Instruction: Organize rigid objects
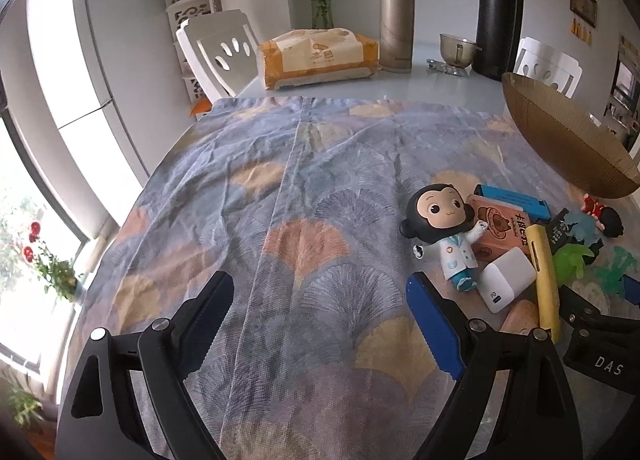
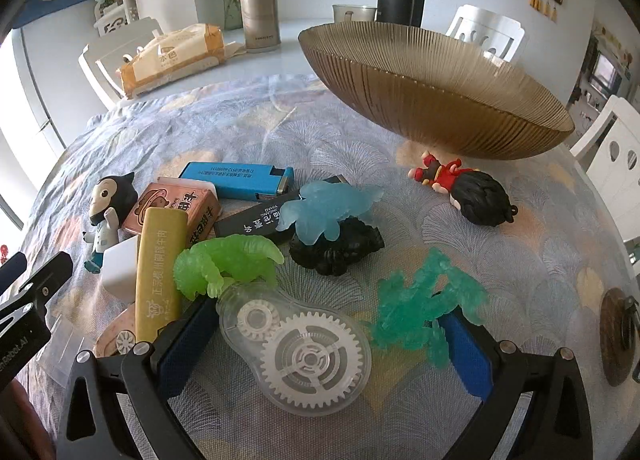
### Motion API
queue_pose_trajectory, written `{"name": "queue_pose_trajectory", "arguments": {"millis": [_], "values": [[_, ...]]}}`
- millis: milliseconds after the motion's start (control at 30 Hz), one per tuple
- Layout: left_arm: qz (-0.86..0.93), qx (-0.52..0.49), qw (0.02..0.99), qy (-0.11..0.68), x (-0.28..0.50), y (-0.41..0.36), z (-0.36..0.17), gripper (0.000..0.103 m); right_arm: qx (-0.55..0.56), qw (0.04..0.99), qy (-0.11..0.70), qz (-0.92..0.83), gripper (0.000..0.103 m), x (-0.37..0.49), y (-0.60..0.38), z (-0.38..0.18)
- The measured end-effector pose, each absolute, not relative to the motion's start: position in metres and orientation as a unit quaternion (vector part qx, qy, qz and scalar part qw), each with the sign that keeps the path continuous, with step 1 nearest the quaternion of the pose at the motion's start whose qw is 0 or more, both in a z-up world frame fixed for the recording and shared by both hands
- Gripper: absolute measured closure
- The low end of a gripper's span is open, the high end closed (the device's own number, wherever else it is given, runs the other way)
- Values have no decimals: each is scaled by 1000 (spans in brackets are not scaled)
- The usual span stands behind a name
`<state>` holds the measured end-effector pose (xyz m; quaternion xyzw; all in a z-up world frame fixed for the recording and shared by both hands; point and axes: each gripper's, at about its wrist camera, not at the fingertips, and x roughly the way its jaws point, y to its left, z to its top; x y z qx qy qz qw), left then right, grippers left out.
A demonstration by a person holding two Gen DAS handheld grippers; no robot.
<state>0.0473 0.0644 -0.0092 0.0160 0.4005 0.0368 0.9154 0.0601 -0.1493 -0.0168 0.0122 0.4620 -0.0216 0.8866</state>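
Translucent gear-filled tape dispenser lies between spread blue-padded fingers.

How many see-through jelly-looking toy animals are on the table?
3: a lime-green translucent figure by the yellow bar, a pale-blue translucent one atop a black lump, a teal translucent one nearest the right claw.

Three translucent figures: one lime green, one pale blue, one teal. Two dolls: a monkey doctor and a red-dressed one. One correction tape dispenser, one blue lighter, one ribbed bowl, two flasks.
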Motion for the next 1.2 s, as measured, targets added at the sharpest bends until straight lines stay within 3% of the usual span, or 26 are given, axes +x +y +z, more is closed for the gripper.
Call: {"name": "queue_pose_trajectory", "arguments": {"millis": [1200], "values": [[60,20,912,406,47,67,-11,15,12,887,462,-22,0,60,-149,-17]]}}
